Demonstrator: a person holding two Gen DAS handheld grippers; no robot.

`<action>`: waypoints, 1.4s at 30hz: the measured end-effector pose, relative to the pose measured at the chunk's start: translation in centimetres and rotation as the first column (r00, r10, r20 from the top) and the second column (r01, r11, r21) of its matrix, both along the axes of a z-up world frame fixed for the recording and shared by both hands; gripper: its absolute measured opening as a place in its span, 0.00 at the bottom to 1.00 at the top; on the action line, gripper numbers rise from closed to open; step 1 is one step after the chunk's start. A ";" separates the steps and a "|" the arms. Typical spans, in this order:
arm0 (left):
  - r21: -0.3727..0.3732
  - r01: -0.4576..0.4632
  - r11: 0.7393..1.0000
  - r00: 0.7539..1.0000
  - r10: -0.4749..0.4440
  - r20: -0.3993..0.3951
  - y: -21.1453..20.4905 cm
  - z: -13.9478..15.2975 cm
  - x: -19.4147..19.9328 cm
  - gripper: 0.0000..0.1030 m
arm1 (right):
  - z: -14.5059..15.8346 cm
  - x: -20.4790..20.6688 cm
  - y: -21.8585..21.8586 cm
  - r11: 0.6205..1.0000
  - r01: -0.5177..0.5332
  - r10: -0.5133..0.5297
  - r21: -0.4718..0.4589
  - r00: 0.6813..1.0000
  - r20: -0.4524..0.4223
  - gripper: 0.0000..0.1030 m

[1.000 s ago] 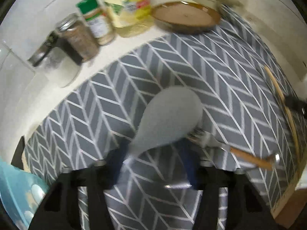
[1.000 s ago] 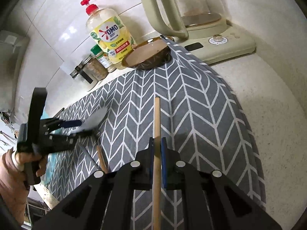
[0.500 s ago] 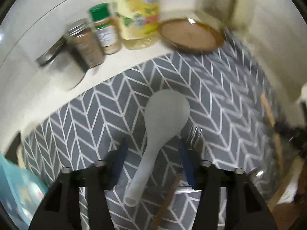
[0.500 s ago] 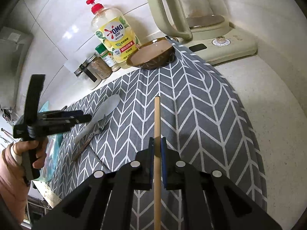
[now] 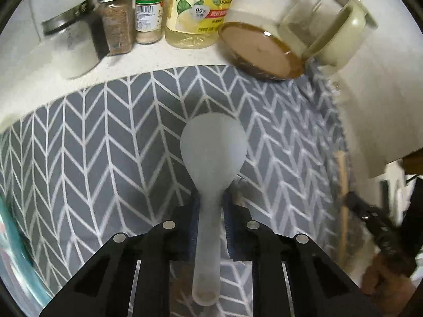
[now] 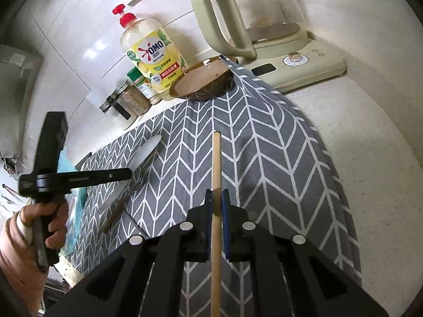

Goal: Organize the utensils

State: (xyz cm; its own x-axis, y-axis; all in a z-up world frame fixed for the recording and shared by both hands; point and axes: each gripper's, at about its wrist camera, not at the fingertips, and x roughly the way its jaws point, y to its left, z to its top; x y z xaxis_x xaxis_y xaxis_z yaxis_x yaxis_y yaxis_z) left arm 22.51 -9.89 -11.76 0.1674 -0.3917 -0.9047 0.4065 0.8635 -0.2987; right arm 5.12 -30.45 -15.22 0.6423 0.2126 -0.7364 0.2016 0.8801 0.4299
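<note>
i read the left hand-held gripper first. a second ago it carried the translucent rice paddle at an angle; half a second ago the jaws stood wide with the paddle lying loose on the grey chevron cloth. now the jaws are closing on the paddle's neck, the blue pads on either side of it and pressing. the paddle points straight ahead along the fingers, its blade toward the brown dish and the handle running back between the fingers. i judge this a re-grip that squares the paddle to the gripper so it can be carried and laid down straight.

the right hand-held gripper has not changed: narrow, clamped on a thin wooden stick, probably a chopstick, held above the cloth on the surface.

the fork with a wooden handle lies on the cloth beside the paddle, under the left gripper in the right wrist view. it is not yet sorted.
</note>
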 end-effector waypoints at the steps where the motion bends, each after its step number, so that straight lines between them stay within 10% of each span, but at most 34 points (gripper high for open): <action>1: -0.014 -0.010 1.000 1.000 0.010 -0.005 0.5 0.0 -0.2 0.18 | 0.1 0.1 0.1 1.000 -0.003 0.003 0.003 1.000 0.003 0.07; 24: -0.204 -0.207 0.957 0.960 0.239 0.146 12.2 7.6 -6.8 0.17 | 6.3 4.8 8.2 0.983 -0.173 0.162 0.057 0.974 0.160 0.01; 42: -0.188 -0.194 0.963 0.964 0.223 0.145 10.7 6.9 -8.8 0.17 | -0.2 6.2 11.7 0.957 -0.264 0.255 -0.120 0.963 -0.086 0.02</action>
